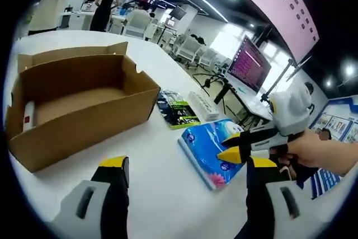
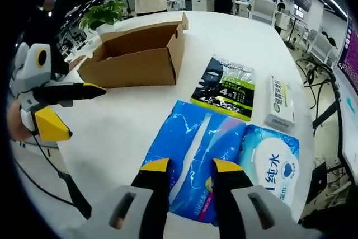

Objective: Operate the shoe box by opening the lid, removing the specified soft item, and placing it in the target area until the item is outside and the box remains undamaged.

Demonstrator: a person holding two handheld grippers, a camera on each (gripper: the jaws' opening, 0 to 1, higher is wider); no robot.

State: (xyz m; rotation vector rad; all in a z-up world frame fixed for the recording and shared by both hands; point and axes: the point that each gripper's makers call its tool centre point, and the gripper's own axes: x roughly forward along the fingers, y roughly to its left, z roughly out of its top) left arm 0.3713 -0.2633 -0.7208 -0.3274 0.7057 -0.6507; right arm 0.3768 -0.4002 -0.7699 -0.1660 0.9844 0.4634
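hovering right tool point(image 2: 190, 167) over blue tissue pack point(image 2: 218, 155), pack's near edge hidden

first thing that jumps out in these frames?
The bright blue tissue pack on the white table, with the right gripper closing on its near edge. Behind it sits the open cardboard box; a black packet lies beside the tissue pack.

Open-plan office, monitor point(image 1: 249, 62), desk chairs point(image 1: 190, 46)
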